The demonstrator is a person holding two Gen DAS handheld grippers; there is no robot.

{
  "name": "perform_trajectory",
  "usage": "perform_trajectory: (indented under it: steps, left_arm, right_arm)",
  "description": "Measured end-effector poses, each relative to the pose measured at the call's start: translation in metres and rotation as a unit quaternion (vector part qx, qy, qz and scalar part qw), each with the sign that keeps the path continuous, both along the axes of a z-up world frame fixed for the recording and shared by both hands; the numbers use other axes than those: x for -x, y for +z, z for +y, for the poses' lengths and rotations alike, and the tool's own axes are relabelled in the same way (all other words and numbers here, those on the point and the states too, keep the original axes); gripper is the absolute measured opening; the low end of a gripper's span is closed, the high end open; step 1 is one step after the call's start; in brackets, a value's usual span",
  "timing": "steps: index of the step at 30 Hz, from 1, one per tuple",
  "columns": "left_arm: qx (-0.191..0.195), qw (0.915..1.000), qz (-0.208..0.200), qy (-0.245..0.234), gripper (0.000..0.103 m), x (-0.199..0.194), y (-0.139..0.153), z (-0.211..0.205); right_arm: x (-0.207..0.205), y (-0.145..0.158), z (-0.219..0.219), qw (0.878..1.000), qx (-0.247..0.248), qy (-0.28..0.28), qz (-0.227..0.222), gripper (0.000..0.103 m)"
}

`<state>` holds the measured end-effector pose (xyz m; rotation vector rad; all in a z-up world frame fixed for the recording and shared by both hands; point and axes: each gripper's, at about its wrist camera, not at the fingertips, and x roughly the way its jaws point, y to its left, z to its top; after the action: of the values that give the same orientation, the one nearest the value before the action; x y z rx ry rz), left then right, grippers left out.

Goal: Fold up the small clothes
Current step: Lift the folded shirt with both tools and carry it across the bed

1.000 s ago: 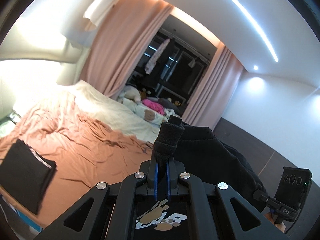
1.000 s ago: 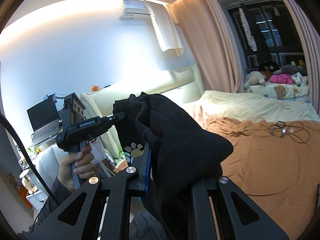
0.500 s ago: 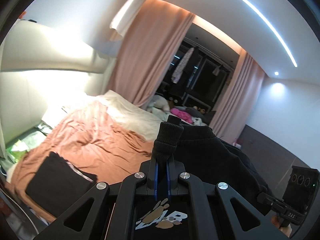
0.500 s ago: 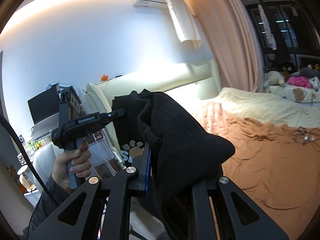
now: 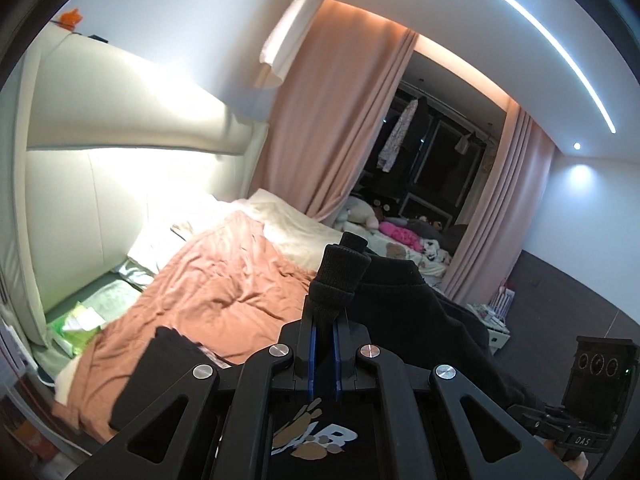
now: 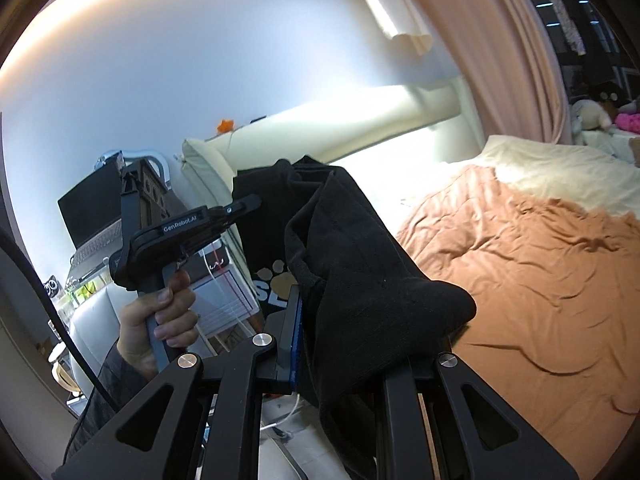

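A black sweatshirt (image 5: pixel 404 304) of thick, matte fleece hangs in the air above the bed (image 5: pixel 224 292), stretched between both claws. The left claw (image 5: pixel 325 344) is clamped on its ribbed knit cuff, which stands up in a soft tube between the blue-lined fingers (image 5: pixel 313 354). The right claw (image 6: pixel 340 344) pinches a bulky, drooping fold of the same cloth. A tan paw-print logo with white lettering (image 6: pixel 276 276) shows on the hanging front. Below, a rumpled rust-coloured sheet (image 6: pixel 540 280) covers the bed, and a folded black garment (image 5: pixel 160 376) lies at its near edge.
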<state>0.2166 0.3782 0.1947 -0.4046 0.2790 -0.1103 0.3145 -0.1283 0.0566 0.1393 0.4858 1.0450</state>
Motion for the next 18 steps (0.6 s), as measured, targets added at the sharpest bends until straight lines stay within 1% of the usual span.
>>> perform_trajectory:
  steps: [4, 8, 11, 14, 18]
  left_arm:
    - [0.010, 0.9998, 0.006, 0.019, 0.006, -0.008, -0.014, 0.035]
    - [0.012, 0.9990, 0.015, 0.040, 0.006, -0.017, -0.027, 0.064]
    - [0.016, 0.9980, 0.023, 0.057, 0.006, -0.021, -0.041, 0.084]
    - [0.021, 0.9964, 0.037, 0.073, 0.006, -0.027, -0.054, 0.104]
    - [0.020, 0.9944, 0.052, 0.090, 0.006, -0.038, -0.070, 0.121]
  right_arm:
    - [-0.007, -0.003, 0.019, 1.000, 0.005, 0.018, 0.005, 0.010]
    - [-0.019, -0.002, 0.031, 0.999, 0.004, 0.034, 0.021, 0.010]
    - [-0.028, -0.008, 0.037, 0.998, 0.005, 0.042, 0.036, 0.010]
    - [-0.048, -0.019, 0.050, 0.997, 0.010, 0.053, 0.052, 0.010]
    - [-0.070, -0.032, 0.064, 0.995, 0.015, 0.065, 0.070, 0.010]
